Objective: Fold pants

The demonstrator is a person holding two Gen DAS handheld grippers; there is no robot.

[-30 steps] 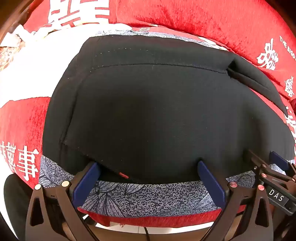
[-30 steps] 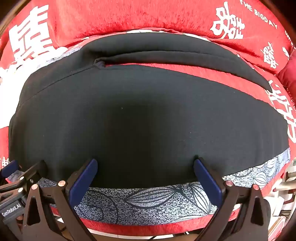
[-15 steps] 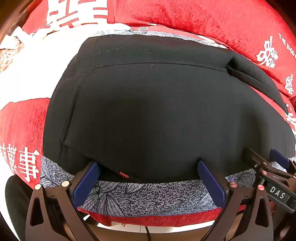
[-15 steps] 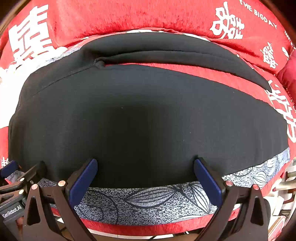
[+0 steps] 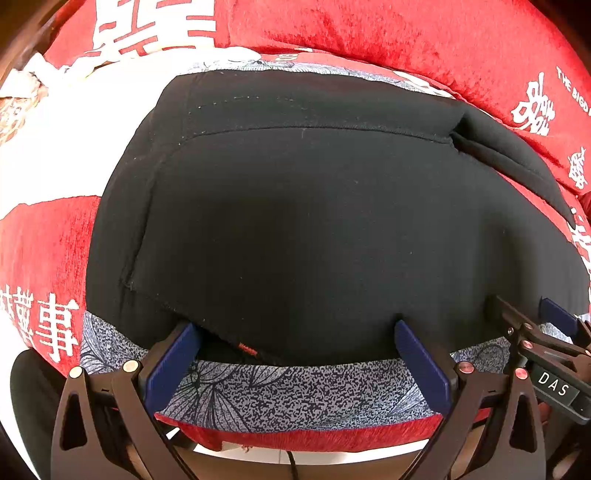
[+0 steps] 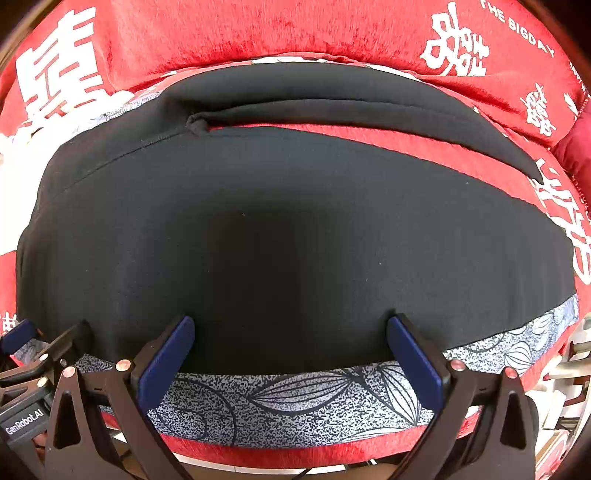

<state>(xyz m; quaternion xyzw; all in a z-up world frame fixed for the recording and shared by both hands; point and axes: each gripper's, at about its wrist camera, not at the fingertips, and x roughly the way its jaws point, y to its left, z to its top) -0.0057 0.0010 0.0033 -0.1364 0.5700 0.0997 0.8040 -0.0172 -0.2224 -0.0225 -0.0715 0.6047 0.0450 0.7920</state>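
Note:
Black pants [image 5: 314,229] lie spread flat on a red cushioned seat; they also fill the right wrist view [image 6: 288,240]. The waistband end with a small red tag [image 5: 246,348] is at the left, and a second leg [image 6: 351,107] lies farther back, apart from the near leg. My left gripper [image 5: 295,354] is open, its blue fingertips at the near edge of the pants by the waistband. My right gripper [image 6: 291,350] is open at the near edge of the leg. Each gripper shows at the side of the other's view.
The seat cover [image 5: 295,391] has a grey leaf-patterned band along its front edge, with red cloth below. Red back cushions [image 6: 295,29] with white characters stand behind the pants. A white patch of cover [image 5: 74,140] lies to the left.
Both grippers have stayed open and nearly still at the near edge of the pants; the view has shifted only slightly.

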